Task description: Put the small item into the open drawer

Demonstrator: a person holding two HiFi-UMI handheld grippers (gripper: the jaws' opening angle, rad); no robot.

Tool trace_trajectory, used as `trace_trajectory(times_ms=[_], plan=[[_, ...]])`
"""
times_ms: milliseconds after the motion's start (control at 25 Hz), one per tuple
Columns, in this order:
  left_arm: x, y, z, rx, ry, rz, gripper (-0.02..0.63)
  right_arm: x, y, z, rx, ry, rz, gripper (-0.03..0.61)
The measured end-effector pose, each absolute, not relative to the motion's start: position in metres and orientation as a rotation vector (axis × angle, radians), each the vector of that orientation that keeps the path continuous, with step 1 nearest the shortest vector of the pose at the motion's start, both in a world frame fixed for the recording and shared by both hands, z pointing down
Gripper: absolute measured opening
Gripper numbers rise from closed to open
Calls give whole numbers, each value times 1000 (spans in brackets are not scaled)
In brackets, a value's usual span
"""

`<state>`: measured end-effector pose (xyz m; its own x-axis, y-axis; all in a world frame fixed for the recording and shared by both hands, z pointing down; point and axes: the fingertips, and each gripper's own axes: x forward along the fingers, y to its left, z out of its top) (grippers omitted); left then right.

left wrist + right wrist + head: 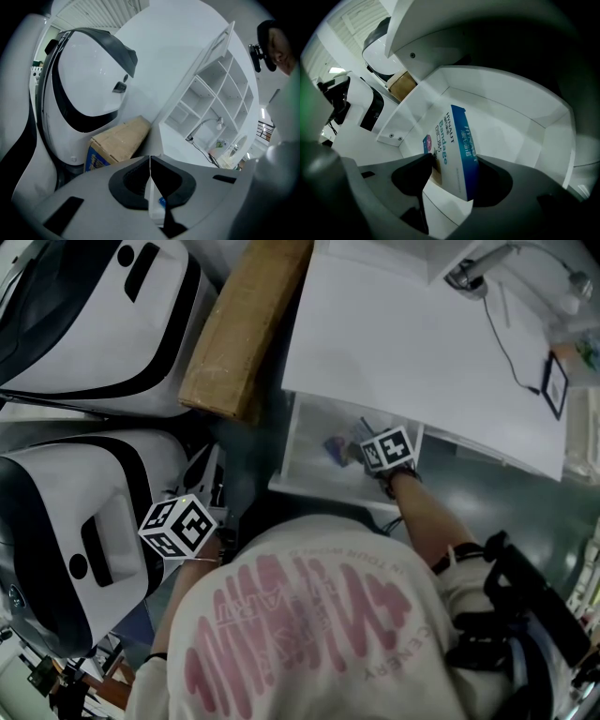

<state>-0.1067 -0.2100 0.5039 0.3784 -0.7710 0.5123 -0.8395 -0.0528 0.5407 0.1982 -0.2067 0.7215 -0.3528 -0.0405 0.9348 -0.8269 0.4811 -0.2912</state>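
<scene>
The small item is a white-and-blue bandage box (457, 140), seen in the head view as a small bluish shape (336, 448) inside the open white drawer (309, 442). In the right gripper view it stands tilted on the drawer (511, 108) floor, between the jaws of my right gripper (453, 161). The jaws stand a little wider than the box, which leans toward the right one. The right gripper (370, 460) reaches down into the drawer under its marker cube. My left gripper (150, 161) is shut and empty, held low at the left (208, 486), away from the drawer.
A white desk top (403, 343) overhangs the drawer. A brown cardboard box (246, 324) leans left of the desk. Two large white-and-black machines (103, 315) (75, 531) fill the left side. A white shelf unit (220, 89) stands behind the desk.
</scene>
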Motion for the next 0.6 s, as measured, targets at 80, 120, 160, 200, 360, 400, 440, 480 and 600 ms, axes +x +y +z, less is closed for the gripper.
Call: trace_trajectory(times_ms=[80, 120, 160, 200, 360, 400, 440, 480, 600], plan=[[-107, -209, 505, 1823, -1405, 108, 35, 197, -206, 723, 740, -1743, 989, 261], [-107, -209, 505, 1822, -1406, 109, 35, 197, -206, 724, 739, -1743, 985, 266], [-106, -210, 506, 1820, -1405, 109, 35, 197, -206, 725, 738, -1742, 980, 270], [-106, -210, 506, 1818, -1404, 105, 35, 197, -206, 725, 737, -1741, 975, 275], [-104, -210, 505, 1812, -1399, 92, 35, 198, -206, 727, 742, -1738, 978, 285], [-104, -210, 505, 1813, -1401, 95, 35, 199, -206, 728, 743, -1738, 982, 287], [-104, -210, 505, 1812, -1404, 98, 35, 199, -206, 728, 744, -1739, 986, 288], [-105, -210, 506, 1811, -1406, 101, 35, 199, -206, 728, 744, -1741, 987, 291], [-104, -210, 507, 1809, -1408, 111, 35, 201, -207, 730, 747, -1744, 990, 301]])
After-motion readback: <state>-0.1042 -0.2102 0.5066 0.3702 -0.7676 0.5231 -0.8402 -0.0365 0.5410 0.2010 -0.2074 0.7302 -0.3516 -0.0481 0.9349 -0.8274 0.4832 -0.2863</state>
